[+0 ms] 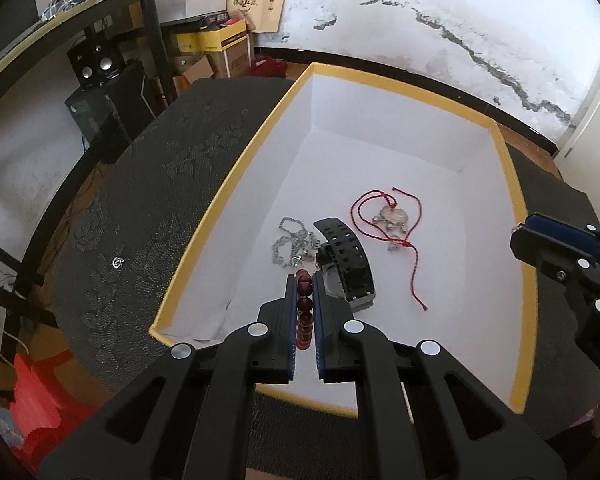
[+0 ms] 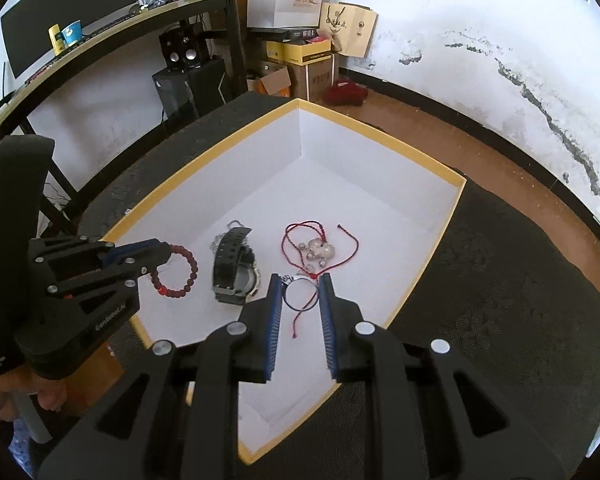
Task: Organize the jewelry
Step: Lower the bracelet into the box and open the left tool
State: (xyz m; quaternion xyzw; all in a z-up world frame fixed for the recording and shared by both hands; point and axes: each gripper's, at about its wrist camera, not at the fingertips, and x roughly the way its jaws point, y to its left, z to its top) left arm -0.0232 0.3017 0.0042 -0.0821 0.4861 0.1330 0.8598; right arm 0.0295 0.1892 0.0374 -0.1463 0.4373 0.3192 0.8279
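Observation:
A dark red bead bracelet (image 1: 304, 300) is pinched between the pads of my left gripper (image 1: 305, 278), which is shut on it just above the floor of a yellow-rimmed white box (image 1: 236, 184). In the right wrist view the bracelet (image 2: 176, 272) hangs as a loop from that gripper (image 2: 167, 253). My right gripper (image 2: 300, 280) is shut on a thin metal bangle (image 2: 300, 306) with a small charm, low over the box (image 2: 424, 156). On the box floor lie a black watch (image 2: 232, 268), a silver chain (image 1: 292, 246) and a red-cord silver pendant (image 2: 320, 250).
The box rests on a dark patterned cloth (image 1: 148, 208) over the table; a small silver piece (image 1: 118, 263) lies on the cloth left of the box. A desk, speakers and cardboard boxes stand behind. My right gripper (image 1: 520, 236) shows at the box's right rim.

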